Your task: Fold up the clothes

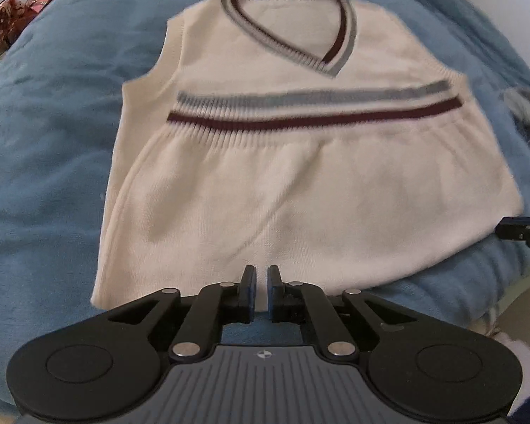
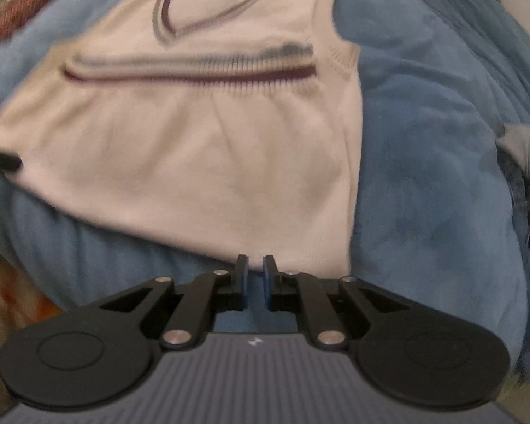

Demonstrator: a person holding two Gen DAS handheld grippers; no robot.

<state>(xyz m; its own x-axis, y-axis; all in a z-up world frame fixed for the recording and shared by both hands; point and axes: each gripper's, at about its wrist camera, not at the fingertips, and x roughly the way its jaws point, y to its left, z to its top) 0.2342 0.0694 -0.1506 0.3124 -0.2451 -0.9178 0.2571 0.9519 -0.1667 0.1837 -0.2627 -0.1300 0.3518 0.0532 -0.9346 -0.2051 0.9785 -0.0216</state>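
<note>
Cream knit makes up the sleeveless vest (image 1: 300, 183), which is laid flat on a blue blanket (image 1: 46, 162) with its V-neck (trimmed in grey and maroon) farthest from both sets of jaws. The left gripper (image 1: 261, 291) is held just over the near hem, jaws almost closed on nothing. The right gripper (image 2: 255, 281) is poised beside the hem's corner, likewise nearly shut and empty.

The cream vest (image 1: 300, 176) is ribbed knit; the blue blanket (image 1: 46, 141) is fuzzy fleece; the left claw (image 1: 261, 289) is matt black plastic.
</note>
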